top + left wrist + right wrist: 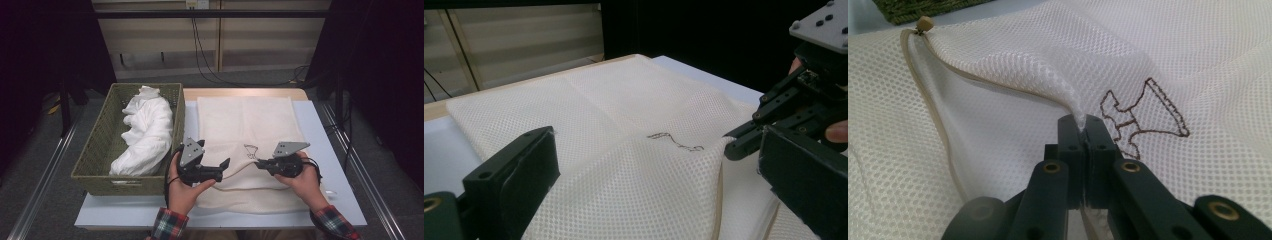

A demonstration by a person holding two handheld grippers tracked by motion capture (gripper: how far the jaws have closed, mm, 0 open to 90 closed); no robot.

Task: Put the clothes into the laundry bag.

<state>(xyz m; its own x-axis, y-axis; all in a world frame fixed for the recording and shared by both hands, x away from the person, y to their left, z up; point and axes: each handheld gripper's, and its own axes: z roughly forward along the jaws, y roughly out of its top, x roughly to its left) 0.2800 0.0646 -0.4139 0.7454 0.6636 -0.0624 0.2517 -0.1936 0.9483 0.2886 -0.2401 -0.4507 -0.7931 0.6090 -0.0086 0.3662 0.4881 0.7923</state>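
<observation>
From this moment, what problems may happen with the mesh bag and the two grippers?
1. The right gripper pinches only a thin fold of the mesh bag, so the fabric may slip out as it is lifted.
2. The left gripper stands open beside the lifted edge; closing there may catch both layers and keep the bag shut.
3. The drawstring lies loose near the opening and may snag.

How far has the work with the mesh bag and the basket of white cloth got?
Done: the mesh bag lies flat on the table. In hand: the right tongs pinch its top layer and lift it, while the left tongs stand open at the mouth. Left: the white cloth still sits in the basket.
</observation>
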